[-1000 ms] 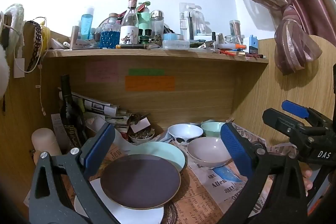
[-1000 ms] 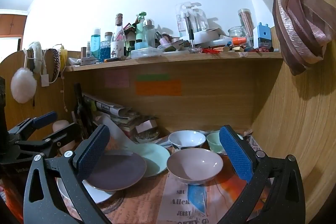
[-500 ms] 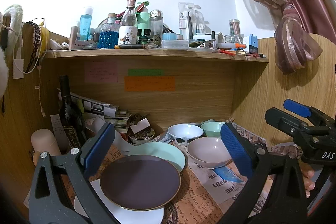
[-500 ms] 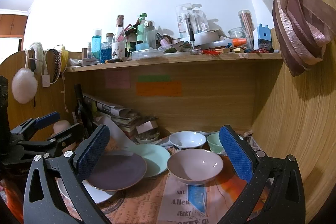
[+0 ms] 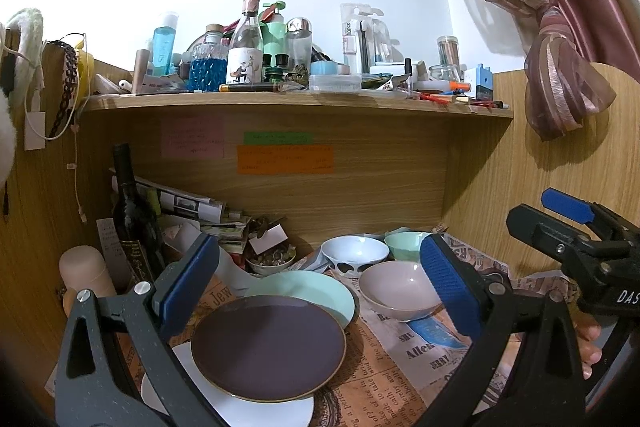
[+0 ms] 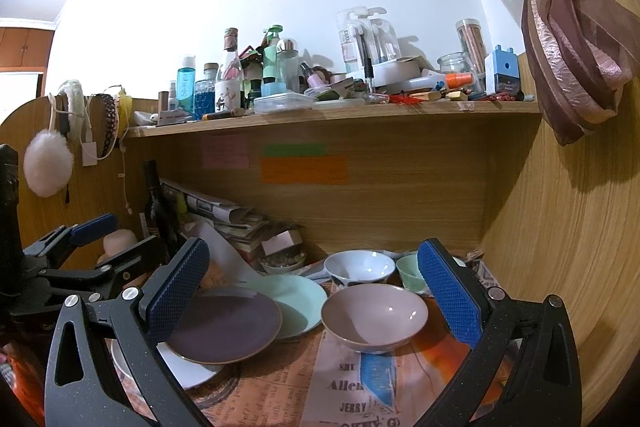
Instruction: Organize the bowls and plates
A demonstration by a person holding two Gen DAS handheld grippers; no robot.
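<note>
A purple plate (image 5: pixel 268 347) (image 6: pixel 224 327) lies overlapping a white plate (image 5: pixel 256 409) (image 6: pixel 188 367) and a mint plate (image 5: pixel 316 287) (image 6: pixel 300 295). A pinkish bowl (image 5: pixel 396 291) (image 6: pixel 374 315) stands to the right. Behind it are a white bowl with black spots (image 5: pixel 354 255) (image 6: pixel 358 267) and a mint bowl (image 5: pixel 404 243) (image 6: pixel 410 273). My left gripper (image 5: pixel 316 279) is open and empty above the plates. My right gripper (image 6: pixel 312 287) is open and empty above the pinkish bowl; it also shows in the left wrist view (image 5: pixel 568 227).
Newspaper (image 6: pixel 352 387) covers the desk. A dark wine bottle (image 5: pixel 132 215), stacked papers (image 5: pixel 192 207) and a small dish of bits (image 5: pixel 270 259) stand at the back left. A cluttered shelf (image 5: pixel 296 99) runs overhead. Wooden walls close both sides; a curtain (image 6: pixel 572 47) hangs right.
Almost nothing: both grippers drifted very slightly, still open. The dishes have not moved.
</note>
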